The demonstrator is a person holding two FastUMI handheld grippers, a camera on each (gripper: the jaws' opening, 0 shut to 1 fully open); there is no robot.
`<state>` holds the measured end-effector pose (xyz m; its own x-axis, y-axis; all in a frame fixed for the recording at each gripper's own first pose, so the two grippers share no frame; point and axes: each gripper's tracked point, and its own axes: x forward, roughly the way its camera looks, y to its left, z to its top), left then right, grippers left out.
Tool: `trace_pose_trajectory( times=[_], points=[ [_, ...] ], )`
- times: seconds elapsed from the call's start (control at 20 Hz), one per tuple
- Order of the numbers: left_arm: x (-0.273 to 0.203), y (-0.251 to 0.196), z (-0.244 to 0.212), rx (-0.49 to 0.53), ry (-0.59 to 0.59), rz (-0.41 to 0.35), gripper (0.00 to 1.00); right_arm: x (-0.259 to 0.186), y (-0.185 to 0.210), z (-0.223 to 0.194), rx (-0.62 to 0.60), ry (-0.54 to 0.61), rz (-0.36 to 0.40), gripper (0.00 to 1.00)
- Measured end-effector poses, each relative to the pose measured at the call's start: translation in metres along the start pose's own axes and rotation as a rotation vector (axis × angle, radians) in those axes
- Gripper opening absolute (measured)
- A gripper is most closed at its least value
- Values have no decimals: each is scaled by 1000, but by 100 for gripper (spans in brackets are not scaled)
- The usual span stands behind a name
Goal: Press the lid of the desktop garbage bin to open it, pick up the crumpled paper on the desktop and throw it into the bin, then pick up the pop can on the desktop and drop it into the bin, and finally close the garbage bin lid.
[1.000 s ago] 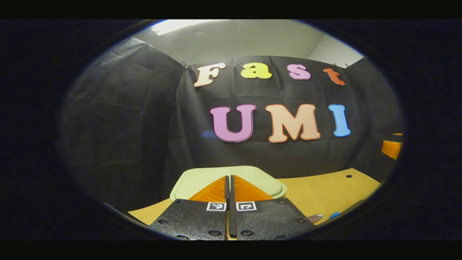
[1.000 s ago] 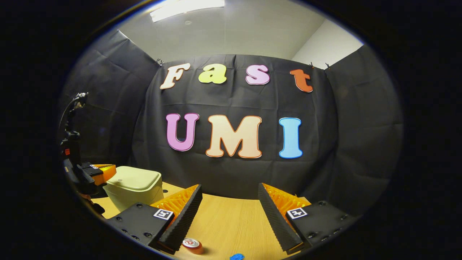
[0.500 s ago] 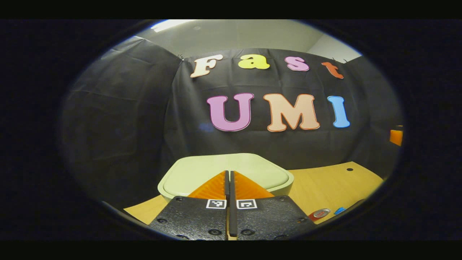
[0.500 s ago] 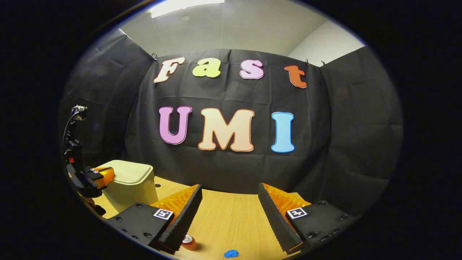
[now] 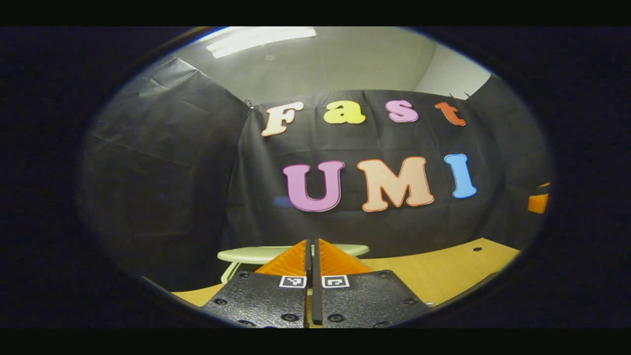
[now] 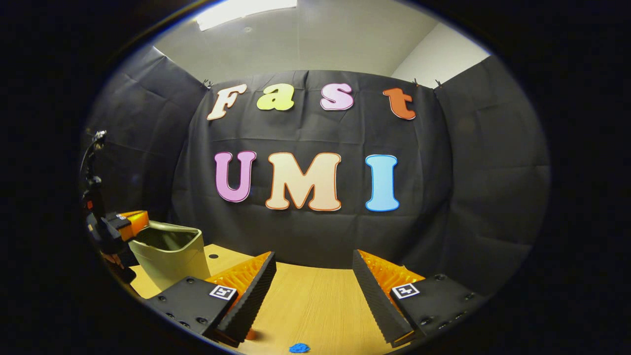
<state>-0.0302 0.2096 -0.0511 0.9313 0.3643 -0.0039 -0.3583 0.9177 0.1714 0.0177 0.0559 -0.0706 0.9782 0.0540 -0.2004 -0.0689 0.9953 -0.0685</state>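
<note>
- Above the bin [image 6: 170,256], left gripper [image 5: 312,246]: fingers pressed together, holding nothing.
- Right gripper [image 6: 313,273]: fingers wide apart, empty.
- Bin lid [image 5: 256,254] raised; contents indiscernible.

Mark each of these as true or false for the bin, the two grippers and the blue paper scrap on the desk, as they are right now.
1. The left gripper has its jaws together. True.
2. The right gripper is shut on the crumpled paper. False: its jaws stand wide apart over bare desk, and the paper lies on the desk below them, untouched.
3. In the right gripper view, the garbage bin shows a dark open mouth. True.
4. The bin stands to the right of the right gripper's fingers in the right gripper view. False: it stands to their left, beside the left gripper.
5. The crumpled paper is blue. True.
</note>
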Motion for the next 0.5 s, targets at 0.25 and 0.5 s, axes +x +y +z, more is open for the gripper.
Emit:
trace_pose_trajectory(
  times=[0.25, 0.5],
  points=[
    [-29, -38, 40, -50, -57, -55, 2, 7, -17, -8, -14, -6, 56, 98],
    [-61, -70, 59, -1, -90, -70, 77, 15, -16, -39, -24, 40, 146, 100]
  ],
)
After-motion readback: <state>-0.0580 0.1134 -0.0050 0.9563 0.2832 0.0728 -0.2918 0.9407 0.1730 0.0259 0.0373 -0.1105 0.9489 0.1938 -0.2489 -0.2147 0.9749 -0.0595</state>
